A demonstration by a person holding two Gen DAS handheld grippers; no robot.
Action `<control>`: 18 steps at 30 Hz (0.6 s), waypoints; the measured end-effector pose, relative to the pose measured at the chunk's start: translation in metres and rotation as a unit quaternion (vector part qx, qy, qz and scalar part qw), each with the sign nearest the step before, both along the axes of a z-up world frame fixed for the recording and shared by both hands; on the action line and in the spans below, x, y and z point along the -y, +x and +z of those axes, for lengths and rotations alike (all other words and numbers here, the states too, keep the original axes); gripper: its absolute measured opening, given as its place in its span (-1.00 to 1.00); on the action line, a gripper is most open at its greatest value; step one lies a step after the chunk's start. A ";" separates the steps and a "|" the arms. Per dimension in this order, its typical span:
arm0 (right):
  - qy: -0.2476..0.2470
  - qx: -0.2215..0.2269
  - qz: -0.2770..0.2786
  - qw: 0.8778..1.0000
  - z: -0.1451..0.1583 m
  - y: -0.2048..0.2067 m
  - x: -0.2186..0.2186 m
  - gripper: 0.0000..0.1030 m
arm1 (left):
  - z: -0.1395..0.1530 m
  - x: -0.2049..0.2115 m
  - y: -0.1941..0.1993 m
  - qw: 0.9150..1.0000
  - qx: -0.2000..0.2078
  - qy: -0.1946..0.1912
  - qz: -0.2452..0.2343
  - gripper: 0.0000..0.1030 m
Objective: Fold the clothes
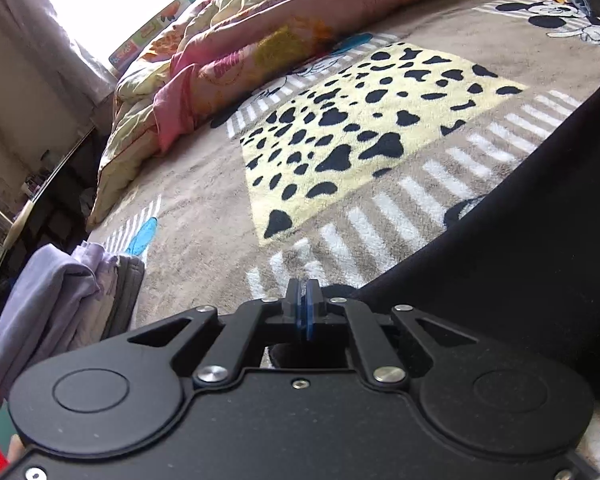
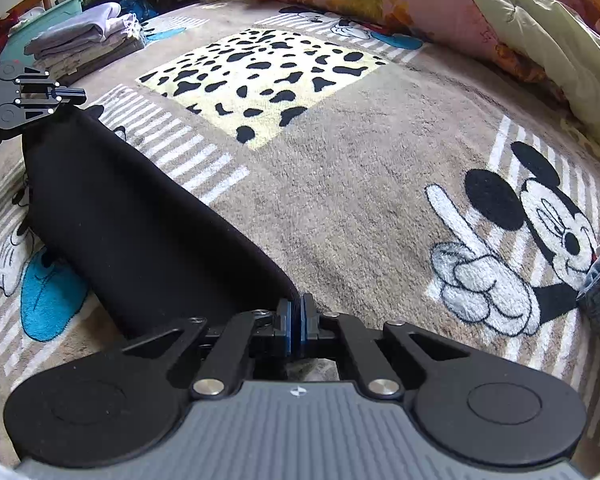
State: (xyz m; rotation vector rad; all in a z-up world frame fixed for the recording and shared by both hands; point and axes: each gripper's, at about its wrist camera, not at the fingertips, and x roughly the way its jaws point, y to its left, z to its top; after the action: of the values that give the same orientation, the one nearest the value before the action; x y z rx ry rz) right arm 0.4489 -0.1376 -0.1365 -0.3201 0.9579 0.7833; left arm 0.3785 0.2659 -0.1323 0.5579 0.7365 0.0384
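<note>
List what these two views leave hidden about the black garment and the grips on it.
- Black garment: its type; it is bunched, and cut off by the left wrist view's right edge.
- Left gripper: the cloth inside its shut jaws, hidden by the pads.
- Right gripper: likewise, jaws shut at the garment's end.

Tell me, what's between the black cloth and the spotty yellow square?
In the right wrist view, white-and-tan stripes of the blanket lie between the black cloth and the spotted yellow square.
</note>
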 end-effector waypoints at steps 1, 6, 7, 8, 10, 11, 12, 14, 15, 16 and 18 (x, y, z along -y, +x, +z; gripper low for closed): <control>-0.002 -0.002 0.001 1.000 -0.002 -0.001 -0.001 -0.90 | -0.002 -0.001 0.001 1.000 -0.002 -0.006 0.004 -0.98; 0.017 0.018 -0.033 0.999 0.006 -0.010 0.004 -0.60 | 0.015 -0.024 -0.010 0.996 0.037 -0.083 0.026 -0.85; 0.024 0.030 -0.037 0.999 0.011 -0.016 0.005 -0.44 | 0.022 -0.033 -0.014 0.992 0.055 -0.102 0.042 -0.72; 0.030 0.048 -0.043 0.998 0.016 -0.025 0.007 -0.35 | 0.027 -0.043 -0.019 0.988 0.069 -0.123 0.056 -0.70; 0.041 0.083 -0.061 0.994 0.025 -0.041 0.009 -0.30 | 0.033 -0.065 -0.030 0.978 0.086 -0.177 0.070 -0.69; 0.046 0.101 -0.072 0.991 0.029 -0.049 0.010 -0.29 | 0.035 -0.076 -0.036 0.972 0.093 -0.204 0.077 -0.69; 0.056 0.114 -0.082 0.989 0.032 -0.057 0.012 -0.27 | 0.035 -0.086 -0.041 0.965 0.094 -0.231 0.079 -0.69; 0.092 0.110 -0.095 0.985 0.032 -0.067 0.013 -0.28 | 0.032 -0.100 -0.049 0.951 0.092 -0.283 0.079 -0.69; 0.102 0.106 -0.098 0.984 0.028 -0.071 0.011 -0.27 | 0.030 -0.104 -0.052 0.942 0.088 -0.314 0.077 -0.69; 0.113 0.102 -0.102 0.983 0.025 -0.074 0.009 -0.27 | 0.028 -0.109 -0.054 0.932 0.083 -0.345 0.074 -0.64; 0.134 0.092 -0.109 0.981 0.018 -0.081 0.005 -0.26 | 0.022 -0.115 -0.057 0.913 0.073 -0.395 0.073 -0.50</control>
State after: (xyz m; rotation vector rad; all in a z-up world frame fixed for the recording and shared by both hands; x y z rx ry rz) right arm 0.3677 -0.1428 -0.1188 -0.0497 0.6884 0.6597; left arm 0.3214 0.3809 -0.1104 -0.2746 0.5828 -0.0775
